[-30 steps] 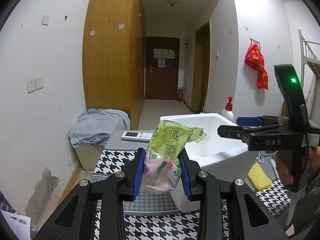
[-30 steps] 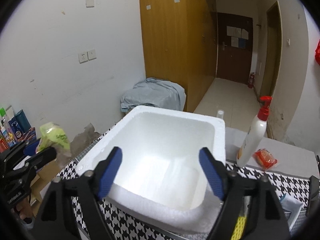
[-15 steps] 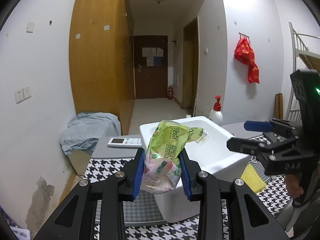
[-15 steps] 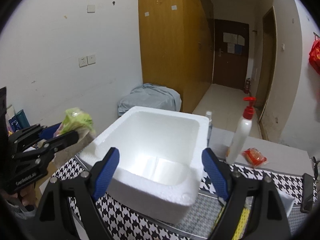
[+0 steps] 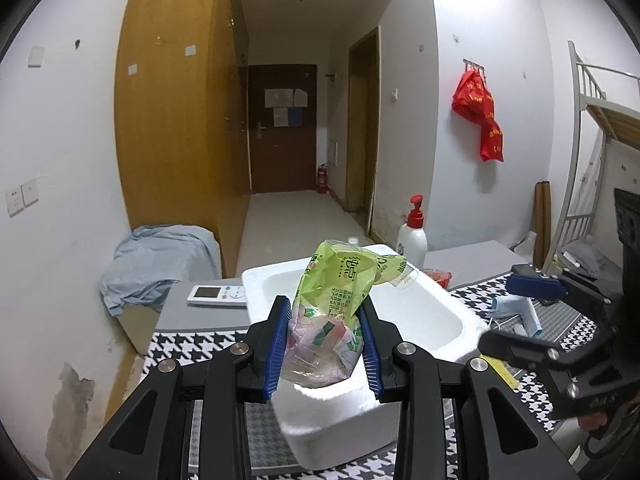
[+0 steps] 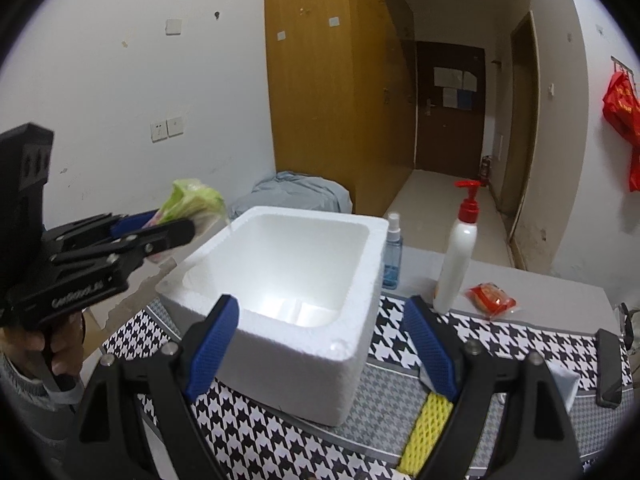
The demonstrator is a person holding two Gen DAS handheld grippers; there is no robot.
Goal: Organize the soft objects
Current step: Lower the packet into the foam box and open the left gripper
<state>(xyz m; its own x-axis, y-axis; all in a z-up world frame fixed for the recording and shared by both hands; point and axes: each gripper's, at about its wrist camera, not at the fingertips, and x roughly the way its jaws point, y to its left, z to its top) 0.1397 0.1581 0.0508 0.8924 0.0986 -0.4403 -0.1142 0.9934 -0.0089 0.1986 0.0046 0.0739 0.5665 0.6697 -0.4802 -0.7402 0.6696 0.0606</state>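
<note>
My left gripper (image 5: 324, 340) is shut on a green and pink plastic packet (image 5: 336, 312), its blue pads pressing both sides. It holds the packet in the air at the near left edge of a white foam box (image 5: 424, 308). The right wrist view shows that same left gripper (image 6: 176, 226) with the packet (image 6: 192, 200) just left of the foam box (image 6: 288, 280), whose inside looks bare. My right gripper (image 6: 320, 344) stands open before the box's near wall, nothing between its fingers. The right gripper (image 5: 520, 312) also shows at the right edge of the left wrist view.
On the houndstooth cloth (image 6: 256, 436) lie a yellow sponge (image 6: 420, 432) and a dark phone (image 6: 608, 364). A pump bottle (image 6: 456, 256), a small spray bottle (image 6: 392, 256) and a red packet (image 6: 492, 298) stand behind the box. A remote (image 5: 218, 295) lies at the far left.
The left gripper has carried the packet rightwards, closer to the foam box's left rim. The right gripper has slid sideways along the box front, still open.
</note>
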